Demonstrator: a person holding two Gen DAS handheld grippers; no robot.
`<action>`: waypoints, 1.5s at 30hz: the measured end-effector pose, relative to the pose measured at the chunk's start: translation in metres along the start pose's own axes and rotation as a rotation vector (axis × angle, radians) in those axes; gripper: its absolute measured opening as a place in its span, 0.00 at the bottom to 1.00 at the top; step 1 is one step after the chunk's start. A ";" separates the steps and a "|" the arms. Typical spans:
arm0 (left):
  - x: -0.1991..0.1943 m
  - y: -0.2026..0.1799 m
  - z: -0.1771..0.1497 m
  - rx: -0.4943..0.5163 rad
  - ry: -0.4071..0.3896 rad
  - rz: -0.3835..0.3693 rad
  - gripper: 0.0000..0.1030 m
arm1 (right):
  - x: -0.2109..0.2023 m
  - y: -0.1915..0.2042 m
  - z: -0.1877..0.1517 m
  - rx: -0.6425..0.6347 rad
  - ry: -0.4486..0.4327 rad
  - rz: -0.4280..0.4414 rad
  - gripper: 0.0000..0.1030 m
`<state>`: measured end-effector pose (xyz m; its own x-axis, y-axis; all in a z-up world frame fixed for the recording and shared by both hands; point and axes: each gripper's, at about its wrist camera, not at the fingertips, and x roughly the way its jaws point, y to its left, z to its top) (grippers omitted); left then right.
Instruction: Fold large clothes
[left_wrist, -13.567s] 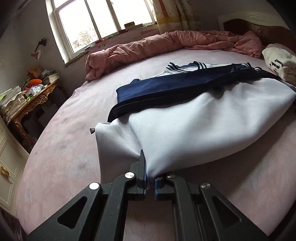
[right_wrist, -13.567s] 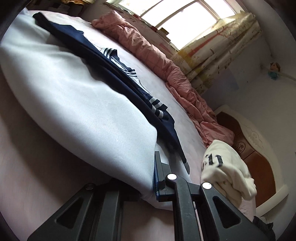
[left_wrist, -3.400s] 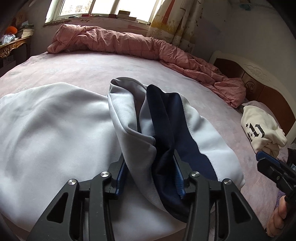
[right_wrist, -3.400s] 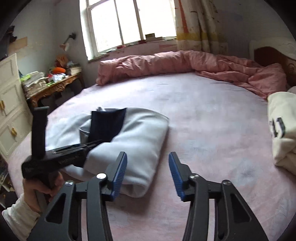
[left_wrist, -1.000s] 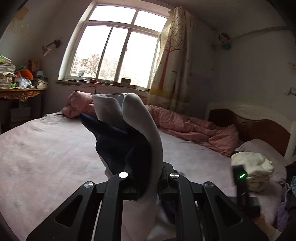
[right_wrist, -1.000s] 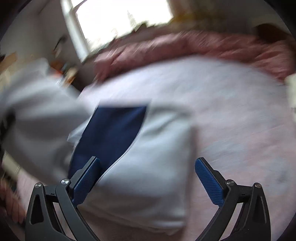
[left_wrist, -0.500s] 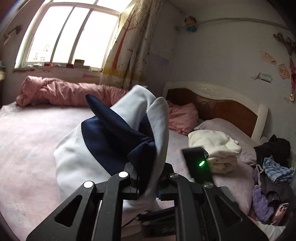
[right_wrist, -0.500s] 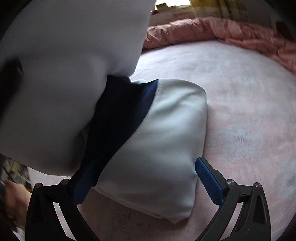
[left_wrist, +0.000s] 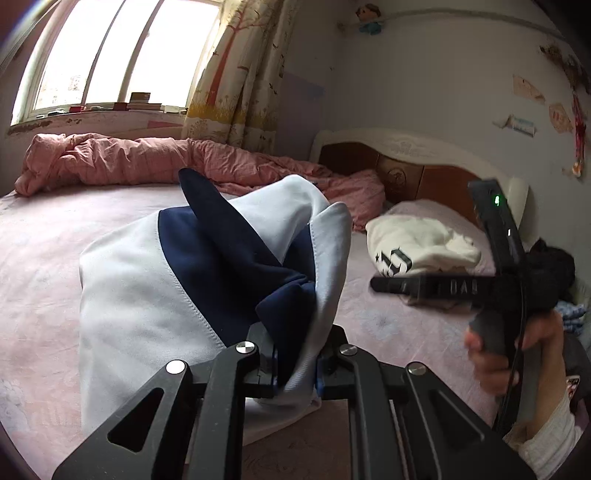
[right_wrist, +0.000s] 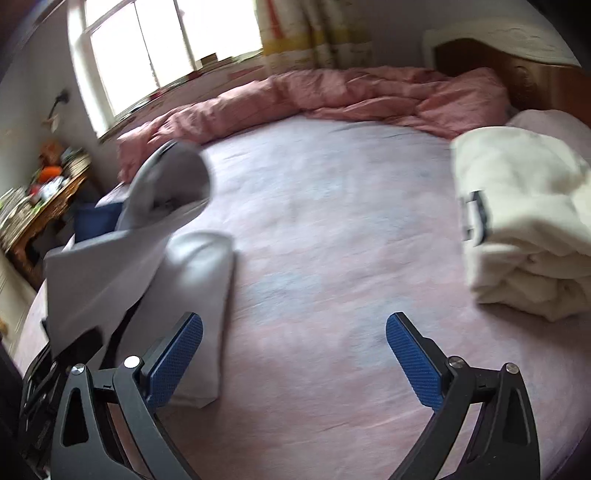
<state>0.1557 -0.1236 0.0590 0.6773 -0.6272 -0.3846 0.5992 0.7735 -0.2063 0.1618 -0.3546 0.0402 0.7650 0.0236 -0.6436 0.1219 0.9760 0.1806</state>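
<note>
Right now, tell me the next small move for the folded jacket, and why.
Probably lower the left gripper to rest the grey and navy jacket on the pink bed sheet: it is clamped and folded, and the right gripper is open, holding nothing.

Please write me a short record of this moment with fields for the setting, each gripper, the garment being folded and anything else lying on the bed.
setting: bed with a pink sheet, window behind
left gripper: shut on the folded garment
right gripper: open, nothing between its jaws
garment: light grey and navy, folded, one end lifted, the rest on the bed
other items: cream garment folded near the headboard; pink quilt bunched along the far edge
</note>
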 end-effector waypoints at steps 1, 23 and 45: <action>0.005 -0.002 -0.001 0.021 0.032 -0.003 0.12 | -0.006 -0.003 0.001 0.018 -0.042 -0.031 0.97; -0.054 -0.013 -0.018 -0.037 -0.073 -0.002 0.74 | -0.036 0.043 -0.017 -0.111 -0.233 0.330 0.85; -0.063 0.043 -0.032 -0.042 -0.021 0.274 0.86 | -0.003 0.096 -0.029 -0.197 -0.256 0.262 0.03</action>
<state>0.1251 -0.0483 0.0452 0.8206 -0.3952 -0.4129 0.3742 0.9175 -0.1346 0.1534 -0.2548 0.0380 0.8899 0.2462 -0.3841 -0.2020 0.9675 0.1520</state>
